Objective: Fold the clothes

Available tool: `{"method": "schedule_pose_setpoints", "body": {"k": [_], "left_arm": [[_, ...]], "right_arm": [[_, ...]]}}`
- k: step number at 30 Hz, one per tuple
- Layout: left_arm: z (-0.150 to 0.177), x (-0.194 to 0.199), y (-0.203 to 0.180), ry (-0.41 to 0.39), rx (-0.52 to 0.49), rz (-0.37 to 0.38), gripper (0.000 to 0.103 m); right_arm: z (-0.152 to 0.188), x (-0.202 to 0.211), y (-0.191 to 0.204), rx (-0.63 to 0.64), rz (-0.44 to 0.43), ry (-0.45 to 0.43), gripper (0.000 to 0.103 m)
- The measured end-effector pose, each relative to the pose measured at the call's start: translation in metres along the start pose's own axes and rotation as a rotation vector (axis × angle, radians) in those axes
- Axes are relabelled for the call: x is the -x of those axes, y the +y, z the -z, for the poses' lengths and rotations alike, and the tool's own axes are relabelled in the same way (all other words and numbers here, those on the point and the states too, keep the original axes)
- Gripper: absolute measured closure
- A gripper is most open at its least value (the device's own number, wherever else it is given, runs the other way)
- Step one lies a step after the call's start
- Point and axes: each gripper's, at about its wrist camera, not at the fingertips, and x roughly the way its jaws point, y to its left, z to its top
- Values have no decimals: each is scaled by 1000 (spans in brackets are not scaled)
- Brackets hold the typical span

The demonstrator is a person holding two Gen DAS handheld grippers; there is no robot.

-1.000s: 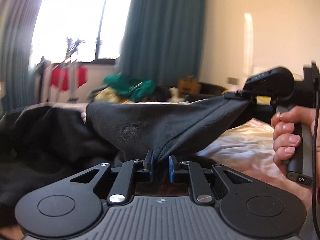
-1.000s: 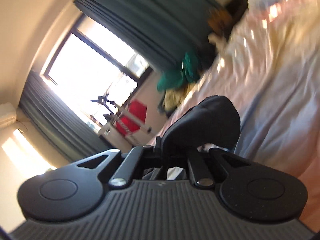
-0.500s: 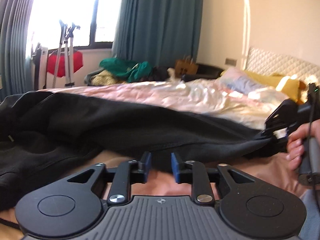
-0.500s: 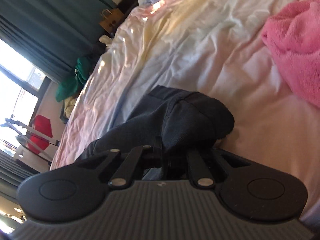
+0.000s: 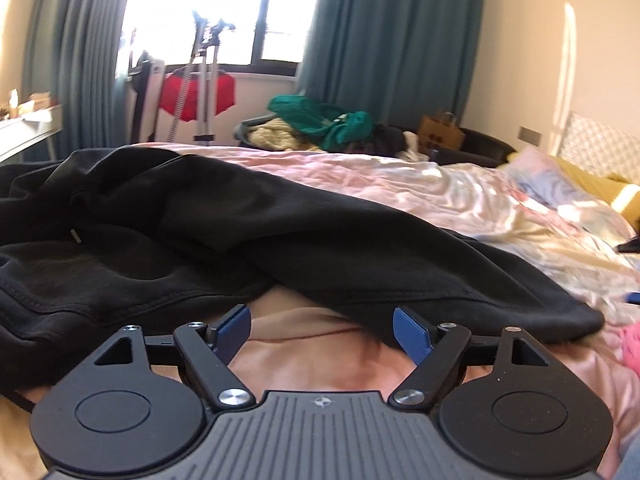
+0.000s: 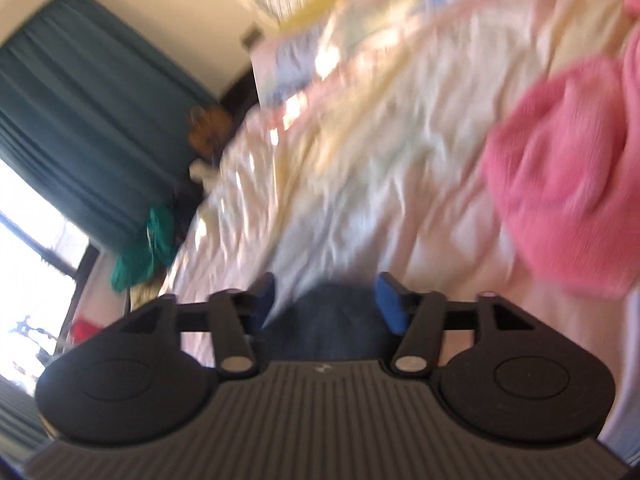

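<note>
A black garment (image 5: 240, 240) lies spread on the bed, one long part stretched out to the right. My left gripper (image 5: 322, 326) is open and empty just in front of its near edge, above the pale pink sheet (image 5: 320, 360). My right gripper (image 6: 326, 300) is open in a blurred view; a dark patch of cloth (image 6: 340, 320) shows between and behind its fingers, not gripped.
A pink garment (image 6: 560, 192) lies on the bed to the right, its edge also showing in the left wrist view (image 5: 630, 344). Pillows (image 5: 560, 176) lie at the bed's head. A pile of green clothes (image 5: 320, 124) and a clothes rack (image 5: 200, 80) stand by the window.
Both grippers have opened and let go of the black garment. It has dropped from being held up taut to lying flat on the bed. The right gripper has swung away.
</note>
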Motion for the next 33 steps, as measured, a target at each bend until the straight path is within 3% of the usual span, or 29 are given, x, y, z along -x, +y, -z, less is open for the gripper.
{"method": "schedule_pose_setpoints", "body": {"k": [1,4,8,12,15,18,24,29,31,33], "left_arm": [[-1,-3,4,0,9,-10,22],[-4,-14,15,1,35,-38,22],[-8,-27,30,2,71,-76,22],[-9,-43,44,-12,97,-114,22],[-8,-54,57,-5,132,-100,22],[-8,-61,62,-19,129,-87,22],[-9,-73,69,-27,138,-56,22],[-10,-74,74,-31,171,-48,23],[-10,-73,74,-35,178,-50,23],[-10,-71,73,-37,179,-55,23]], "right_arm": [[-2,2,4,8,-24,-33,32],[-6,-20,37,120,-202,94,32],[33,-104,114,318,-385,555,33],[91,-187,174,489,-345,803,34],[123,-236,191,473,-290,952,40],[145,-250,200,486,-281,1021,41],[154,-247,199,428,-402,1117,40],[131,-255,178,150,-557,1060,54],[137,-256,181,182,-533,1058,54],[153,-260,190,294,-439,1094,55]]}}
